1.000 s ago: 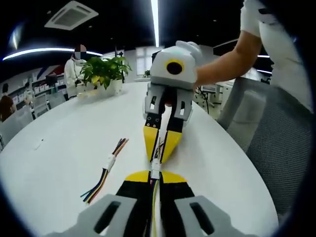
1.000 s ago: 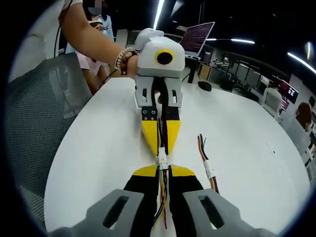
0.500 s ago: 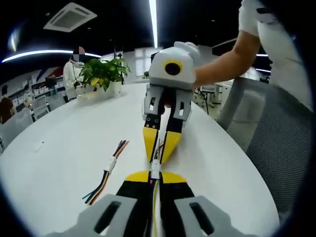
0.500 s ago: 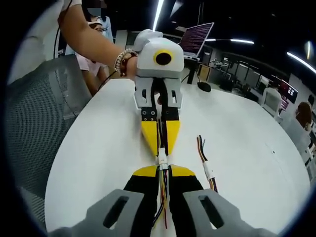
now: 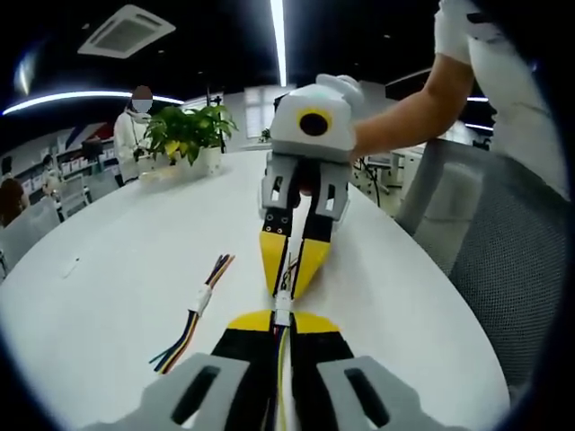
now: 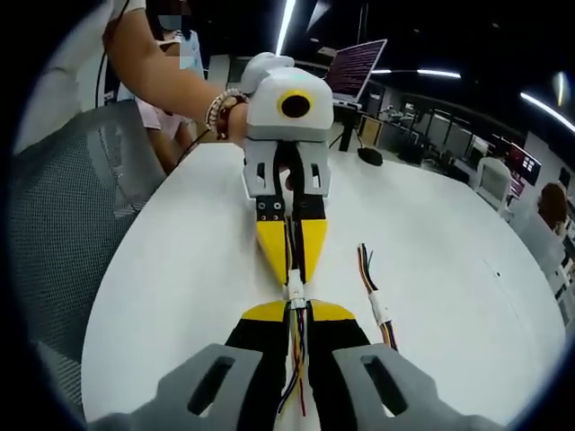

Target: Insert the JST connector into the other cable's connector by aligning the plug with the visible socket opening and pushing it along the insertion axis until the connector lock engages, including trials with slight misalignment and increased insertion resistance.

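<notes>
Over the round white desk the two tools meet nose to nose. Going left to right in the left gripper view: a leafy green potted plant stands far off beyond the left hand-held gripper, near the desk's far edge. Nearer, well to the left of that gripper's black-and-yellow jaws, a spare bundle of multicoloured wires with a small white plug lies flat on the desk, apart from everything else. The left hand-held gripper's jaws are pressed together on the multicoloured wires of one cable, just behind the small white JST connector, which sits right at their tips. From the far side the right hand-held gripper, white-bodied with yellow-tipped jaws, comes down to the same spot, pinched on the other cable; I cannot tell whether the two connector halves are fully seated. A person's bare forearm reaches in from the right behind it.

In the right gripper view a grey mesh chair back stands at the left beyond the desk edge. The white connector sits between the right hand-held gripper's closed tips and the left hand-held gripper opposite. The spare wire bundle lies to the right of both.
</notes>
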Motion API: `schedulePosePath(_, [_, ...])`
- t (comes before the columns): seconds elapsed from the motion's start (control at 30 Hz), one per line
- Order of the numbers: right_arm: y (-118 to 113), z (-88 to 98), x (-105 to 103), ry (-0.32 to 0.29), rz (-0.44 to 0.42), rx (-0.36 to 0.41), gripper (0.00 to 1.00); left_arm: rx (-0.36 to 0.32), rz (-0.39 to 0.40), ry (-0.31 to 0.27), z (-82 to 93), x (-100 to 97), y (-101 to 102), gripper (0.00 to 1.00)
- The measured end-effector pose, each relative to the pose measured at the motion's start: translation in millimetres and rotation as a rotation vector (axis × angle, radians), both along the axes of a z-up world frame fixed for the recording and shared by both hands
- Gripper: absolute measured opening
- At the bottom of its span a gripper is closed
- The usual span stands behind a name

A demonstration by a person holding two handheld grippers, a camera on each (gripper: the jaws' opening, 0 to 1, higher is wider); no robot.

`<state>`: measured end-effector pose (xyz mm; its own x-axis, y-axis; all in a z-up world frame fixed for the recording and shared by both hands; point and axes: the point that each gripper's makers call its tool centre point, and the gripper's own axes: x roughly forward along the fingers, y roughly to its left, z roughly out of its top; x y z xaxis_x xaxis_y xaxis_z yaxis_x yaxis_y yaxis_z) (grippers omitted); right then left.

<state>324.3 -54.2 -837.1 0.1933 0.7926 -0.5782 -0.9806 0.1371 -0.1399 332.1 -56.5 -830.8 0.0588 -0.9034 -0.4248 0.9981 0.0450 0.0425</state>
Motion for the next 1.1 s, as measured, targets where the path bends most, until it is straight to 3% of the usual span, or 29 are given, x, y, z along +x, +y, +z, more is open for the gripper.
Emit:
schedulePosePath(0.6, [-2.8,0.5,3.6,0.002,-0.013,0.010,0.04,-0.001,0.004,0.010,-0.1,4.6,-2.6,0.00])
schedulePosePath(1.1, [-11.1,0.0,30.2,-0.015,-0.053,0.010,0.04,0.008,0.028,0.001,1.0,29.1,-9.8,0.00])
